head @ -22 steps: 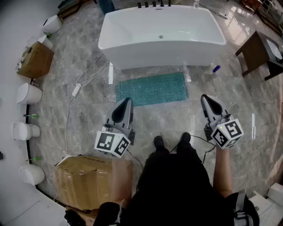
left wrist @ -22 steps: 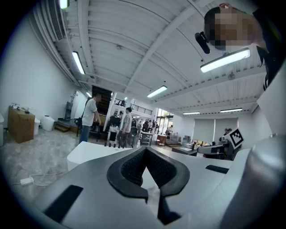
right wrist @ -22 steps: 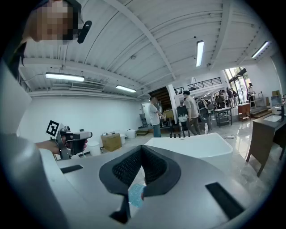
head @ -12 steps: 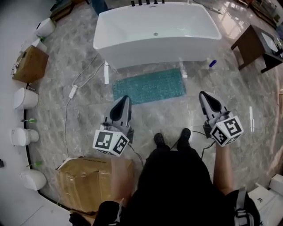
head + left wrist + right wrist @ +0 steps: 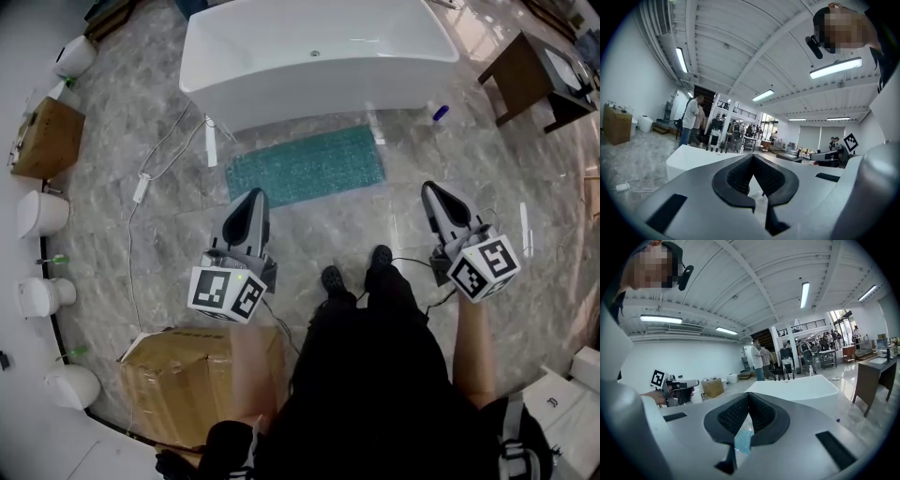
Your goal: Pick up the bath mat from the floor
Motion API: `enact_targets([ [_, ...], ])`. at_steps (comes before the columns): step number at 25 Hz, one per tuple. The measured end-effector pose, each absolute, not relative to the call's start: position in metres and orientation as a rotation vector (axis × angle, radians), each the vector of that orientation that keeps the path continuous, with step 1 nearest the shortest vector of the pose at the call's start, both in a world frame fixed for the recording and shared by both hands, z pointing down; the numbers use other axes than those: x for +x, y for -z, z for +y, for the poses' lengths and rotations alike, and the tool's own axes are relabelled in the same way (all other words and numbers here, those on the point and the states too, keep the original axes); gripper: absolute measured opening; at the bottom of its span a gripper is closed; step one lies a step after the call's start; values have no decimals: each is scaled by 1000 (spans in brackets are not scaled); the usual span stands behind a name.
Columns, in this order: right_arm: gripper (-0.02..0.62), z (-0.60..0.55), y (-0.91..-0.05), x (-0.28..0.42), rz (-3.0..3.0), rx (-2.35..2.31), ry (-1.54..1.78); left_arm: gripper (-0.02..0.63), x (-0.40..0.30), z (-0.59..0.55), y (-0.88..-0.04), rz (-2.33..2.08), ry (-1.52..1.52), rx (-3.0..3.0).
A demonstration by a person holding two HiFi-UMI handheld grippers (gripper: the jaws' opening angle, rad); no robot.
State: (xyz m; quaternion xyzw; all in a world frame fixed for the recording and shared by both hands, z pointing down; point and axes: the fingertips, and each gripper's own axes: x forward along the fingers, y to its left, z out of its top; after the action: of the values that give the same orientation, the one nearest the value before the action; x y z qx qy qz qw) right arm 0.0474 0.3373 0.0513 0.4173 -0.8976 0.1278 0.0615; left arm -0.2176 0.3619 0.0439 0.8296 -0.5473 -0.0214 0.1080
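Observation:
The teal bath mat (image 5: 307,166) lies flat on the marble floor in front of the white bathtub (image 5: 319,56). My left gripper (image 5: 249,199) hovers over the floor just short of the mat's near left corner, its jaws shut with nothing between them. My right gripper (image 5: 433,190) is held to the right of the mat, past its near right corner, also shut and empty. In the right gripper view a patch of the mat (image 5: 743,440) shows below the closed jaws. In the left gripper view the bathtub (image 5: 693,161) lies ahead of the closed gripper (image 5: 753,156).
A large cardboard box (image 5: 192,380) stands at my lower left. Toilets (image 5: 42,214) and a smaller box (image 5: 42,139) line the left wall. A white cable (image 5: 141,187) trails left of the mat. A dark wooden cabinet (image 5: 525,80) and a small blue bottle (image 5: 439,112) are at the right.
The tub and mat have slid up and to the left in the head view as the person steps forward. Both grippers stay shut and keep their places before the body.

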Motion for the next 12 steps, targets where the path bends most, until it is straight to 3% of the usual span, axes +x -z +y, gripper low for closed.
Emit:
enact_targets([
  [12, 12, 230, -83, 96, -2726, 1249, -414, 2, -175, 275, -62, -1622, -10, 2402],
])
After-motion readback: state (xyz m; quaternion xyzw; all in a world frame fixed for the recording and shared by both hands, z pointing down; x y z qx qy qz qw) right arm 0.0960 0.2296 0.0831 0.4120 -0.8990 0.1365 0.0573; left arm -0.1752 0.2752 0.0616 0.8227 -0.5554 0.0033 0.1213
